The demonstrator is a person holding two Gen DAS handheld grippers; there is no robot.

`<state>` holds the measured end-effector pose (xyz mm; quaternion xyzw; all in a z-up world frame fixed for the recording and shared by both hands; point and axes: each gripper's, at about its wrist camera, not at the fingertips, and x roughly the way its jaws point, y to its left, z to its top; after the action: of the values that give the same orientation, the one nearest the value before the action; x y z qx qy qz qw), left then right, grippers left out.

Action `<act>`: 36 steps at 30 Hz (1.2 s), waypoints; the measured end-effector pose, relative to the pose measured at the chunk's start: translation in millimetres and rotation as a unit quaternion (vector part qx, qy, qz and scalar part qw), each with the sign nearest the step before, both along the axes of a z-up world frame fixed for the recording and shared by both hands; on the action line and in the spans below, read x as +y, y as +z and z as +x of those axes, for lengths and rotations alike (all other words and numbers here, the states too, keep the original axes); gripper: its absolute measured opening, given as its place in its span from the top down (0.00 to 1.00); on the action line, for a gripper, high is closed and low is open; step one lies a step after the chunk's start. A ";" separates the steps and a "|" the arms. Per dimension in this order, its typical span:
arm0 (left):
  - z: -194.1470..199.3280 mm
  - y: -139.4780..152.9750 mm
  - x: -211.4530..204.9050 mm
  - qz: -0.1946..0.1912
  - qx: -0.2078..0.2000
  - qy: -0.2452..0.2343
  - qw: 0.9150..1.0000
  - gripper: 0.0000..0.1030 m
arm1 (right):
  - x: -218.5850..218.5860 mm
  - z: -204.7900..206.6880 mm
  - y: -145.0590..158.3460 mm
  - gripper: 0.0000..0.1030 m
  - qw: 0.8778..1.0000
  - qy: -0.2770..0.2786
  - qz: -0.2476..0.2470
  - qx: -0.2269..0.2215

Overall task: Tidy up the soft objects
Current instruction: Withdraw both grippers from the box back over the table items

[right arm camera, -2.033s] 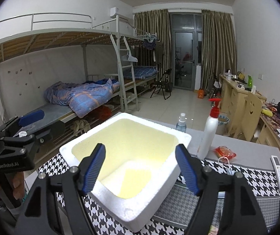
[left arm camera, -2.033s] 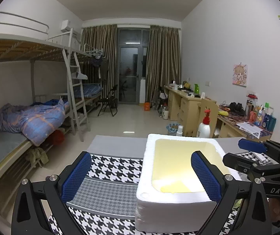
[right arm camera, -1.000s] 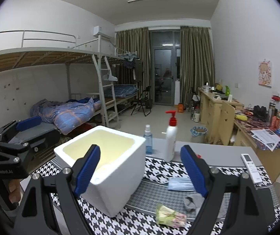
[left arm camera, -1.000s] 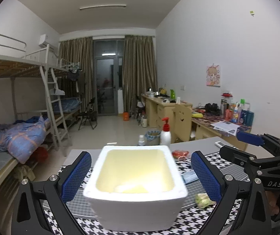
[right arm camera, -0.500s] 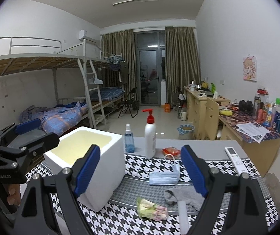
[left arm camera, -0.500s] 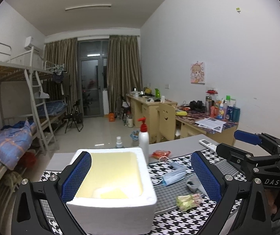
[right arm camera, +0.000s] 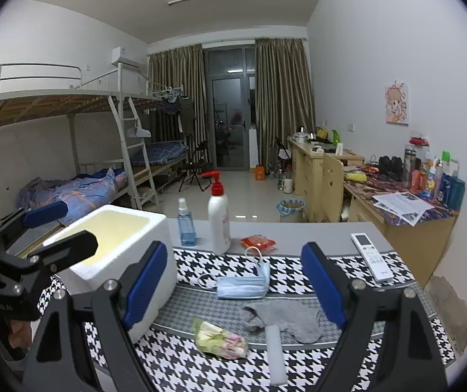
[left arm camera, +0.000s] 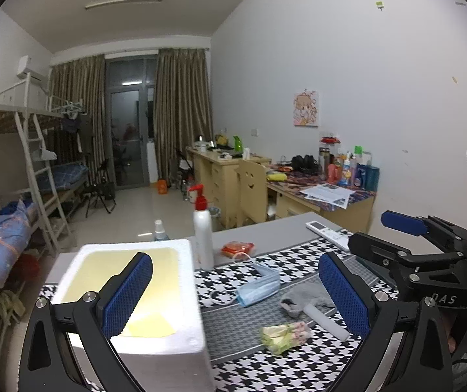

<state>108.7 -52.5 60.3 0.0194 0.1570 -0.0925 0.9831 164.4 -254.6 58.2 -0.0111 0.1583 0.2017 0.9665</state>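
1. The left gripper (left arm camera: 235, 292) hangs with its blue pads spread wide and nothing between them; one pad shows against the foam box, the other above the grey sock.
2. The right gripper (right arm camera: 236, 285) is likewise spread wide and holds nothing, its pads framing the soft things on the cloth without touching them.
3. The white foam box (right arm camera: 120, 245) stands upright on the houndstooth cloth (right arm camera: 200, 362). What shows of its yellowish inside is bare; the near part of its floor is hidden by the wall and the pads.
4. Right of the box, on the cloth, lies a blue face mask (right arm camera: 241, 287), flat, with its ear loop trailing towards the box.
5. Further right of the box than the mask, and nearer the cameras, lies a crumpled grey sock (right arm camera: 285, 320), with a white strip (right arm camera: 274, 352) touching its near edge.
6. Just in front of the box's right corner lies a green and pink bundle (right arm camera: 220, 343), apart from the sock.
7. Behind the box's right side stand a small blue spray bottle (right arm camera: 186, 225) and a white pump bottle (right arm camera: 219, 219), both upright, with a red packet (right arm camera: 258, 242) beyond them.
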 end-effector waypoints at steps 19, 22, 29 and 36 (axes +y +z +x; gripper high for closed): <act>34.0 -27.4 -33.6 0.010 0.062 -0.026 0.998 0.01 | -28.5 35.9 -21.8 0.15 0.999 -0.013 -0.006 0.050; 41.2 -32.6 -40.4 0.012 0.071 -0.029 0.997 0.01 | -31.8 43.1 -25.1 0.15 0.998 -0.013 -0.008 0.059; 54.7 -49.3 -47.1 0.005 0.099 -0.022 0.995 0.01 | -36.2 56.4 -33.4 0.15 0.997 -0.007 -0.016 0.078; 57.2 -54.4 -61.4 0.035 0.088 -0.003 0.996 0.01 | -41.9 65.8 -37.6 0.15 0.996 -0.006 -0.020 0.092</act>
<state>165.9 -113.9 5.9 0.0457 0.2459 -0.0914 0.9639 230.1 -296.6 20.6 -0.0108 0.2510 0.1929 0.9485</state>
